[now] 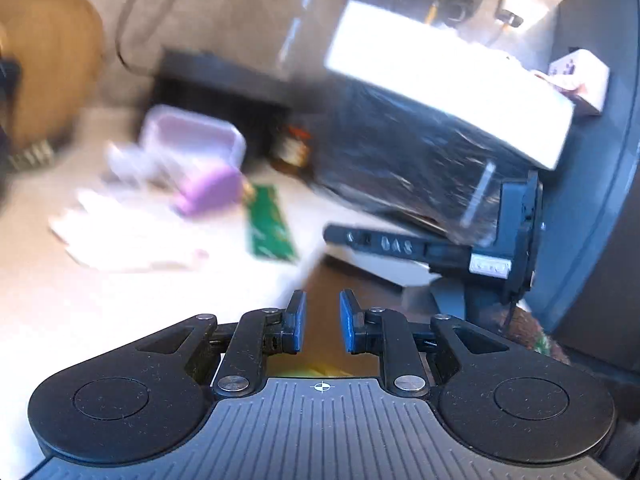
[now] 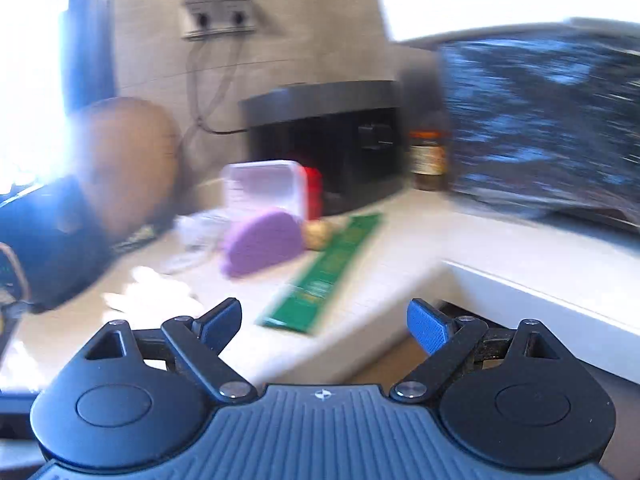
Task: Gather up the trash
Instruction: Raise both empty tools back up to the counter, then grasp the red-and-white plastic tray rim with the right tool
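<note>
Both views are blurred. On the white counter (image 1: 60,320) lie a flat green packet (image 1: 270,224) (image 2: 324,272), a purple rounded object (image 1: 208,192) (image 2: 260,242) and crumpled white paper (image 1: 120,236) (image 2: 156,292). A black plastic bag (image 1: 408,160) (image 2: 540,120) hangs at the right over the counter's edge. My left gripper (image 1: 322,324) hovers off the counter's edge, its jaws a narrow gap apart with nothing between them. My right gripper (image 2: 324,322) stands wide open and empty, just short of the green packet.
A clear plastic tub (image 1: 192,140) (image 2: 264,188) stands behind the purple object, with a black appliance (image 2: 324,140) and a brown jar (image 1: 294,148) (image 2: 428,160) further back. A brown rounded object (image 2: 128,160) fills the left. Wall sockets (image 2: 222,4) with cables hang above.
</note>
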Available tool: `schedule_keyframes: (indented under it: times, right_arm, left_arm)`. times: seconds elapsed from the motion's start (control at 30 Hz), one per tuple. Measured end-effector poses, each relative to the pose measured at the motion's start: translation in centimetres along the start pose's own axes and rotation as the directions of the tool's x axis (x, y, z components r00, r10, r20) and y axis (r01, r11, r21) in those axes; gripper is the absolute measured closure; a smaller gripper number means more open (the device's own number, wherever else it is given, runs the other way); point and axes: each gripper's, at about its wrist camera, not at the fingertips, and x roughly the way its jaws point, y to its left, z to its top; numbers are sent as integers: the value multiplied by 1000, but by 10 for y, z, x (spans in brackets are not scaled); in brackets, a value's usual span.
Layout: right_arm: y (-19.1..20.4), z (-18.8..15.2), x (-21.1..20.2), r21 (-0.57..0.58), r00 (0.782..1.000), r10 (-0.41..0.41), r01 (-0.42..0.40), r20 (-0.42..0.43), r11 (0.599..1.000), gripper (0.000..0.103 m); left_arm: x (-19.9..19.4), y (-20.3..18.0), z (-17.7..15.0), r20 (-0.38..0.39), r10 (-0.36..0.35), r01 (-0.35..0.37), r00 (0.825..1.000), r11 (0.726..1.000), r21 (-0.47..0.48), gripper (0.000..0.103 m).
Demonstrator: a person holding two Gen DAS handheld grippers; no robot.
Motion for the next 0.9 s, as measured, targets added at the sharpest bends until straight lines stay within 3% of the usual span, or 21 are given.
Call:
schedule_keyframes:
  times: [0.1, 0.17, 0.27, 0.37, 0.47, 0.6, 0.67, 0.73, 0.8, 0.9]
  right_arm:
    - [15, 15, 17, -19, 1000, 15, -15, -9, 1000, 13]
    - [21, 28, 33, -40, 999, 19, -20, -28, 999, 13]
    - [24, 56, 73, -79, 998, -12, 8, -55, 997, 13]
    - [19, 90, 127, -101, 992, -99, 91, -72, 991, 13]
    - [18, 119, 192, -53, 981, -133, 127, -140, 991, 15]
    - [14, 138, 265, -34, 953, -228, 226, -200, 973, 33]
    - [8, 140, 289, -15, 938, -242, 246, -248, 969, 54]
    - [3, 141, 300, 43, 933, -170, 194, -318, 980, 84]
    - [4, 143, 289, 101, 942, -102, 141, -318, 985, 87]
    - [18, 153, 255, 113, 969, -26, 55, -244, 992, 87]
  left_arm:
    - [-10, 19, 25, 39, 116, -117, 993, 992, 41, 82]
    - [-13, 32, 36, 52, 145, -146, 988, 989, 22, 81]
    - [-8, 61, 43, 24, 143, -142, 989, 989, -47, 82]
    - [6, 88, 47, -32, 131, -134, 991, 984, -118, 82]
    - [24, 104, 49, -96, 118, -132, 988, 980, -151, 82]
    - [27, 110, 51, -110, 155, -162, 982, 985, -60, 82]
    - [25, 119, 54, -110, 167, -175, 980, 982, -66, 82]
    - [22, 129, 55, -103, 177, -186, 979, 979, -85, 82]
    - [21, 142, 55, -93, 195, -204, 976, 973, -106, 82]
    - [23, 159, 53, -94, 197, -210, 976, 963, -166, 82]
